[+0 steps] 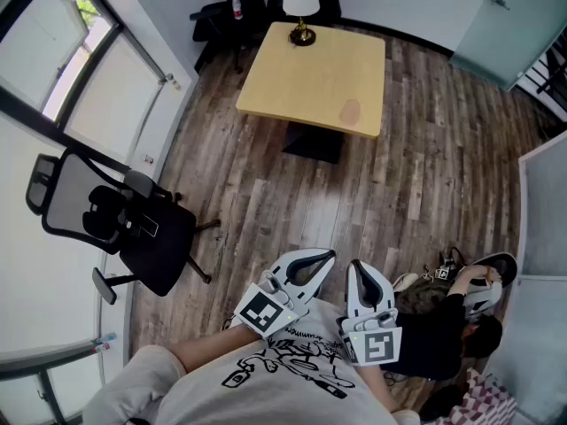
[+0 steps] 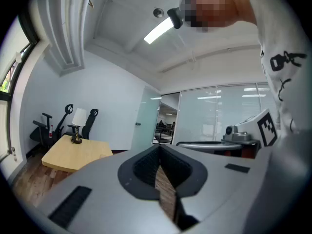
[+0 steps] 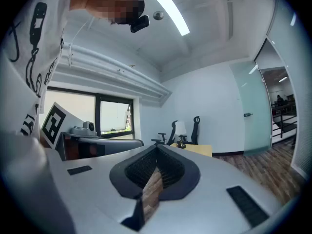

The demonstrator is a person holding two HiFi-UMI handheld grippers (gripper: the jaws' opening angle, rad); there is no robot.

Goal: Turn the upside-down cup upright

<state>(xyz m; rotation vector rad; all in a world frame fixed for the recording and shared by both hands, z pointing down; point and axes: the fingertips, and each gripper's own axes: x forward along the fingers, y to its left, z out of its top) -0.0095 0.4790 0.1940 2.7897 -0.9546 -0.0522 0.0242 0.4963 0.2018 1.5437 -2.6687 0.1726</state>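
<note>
A light wooden table (image 1: 310, 82) stands far across the room, and a small pale pinkish object (image 1: 351, 111), which may be the cup, sits near its front right edge; it is too small to tell how it stands. My left gripper (image 1: 323, 257) and right gripper (image 1: 359, 268) are held side by side close to my chest, well short of the table. Both are shut with nothing in them. The left gripper (image 2: 158, 152) shows its jaws meeting in the left gripper view, with the table (image 2: 73, 152) far off. The right gripper (image 3: 157, 152) is likewise shut in the right gripper view.
A table lamp (image 1: 301, 7) stands at the table's far edge. A black office chair (image 1: 133, 228) sits on the wooden floor at the left by the window, and more chairs (image 1: 221, 7) stand behind the table. A person (image 1: 452, 317) crouches at the lower right.
</note>
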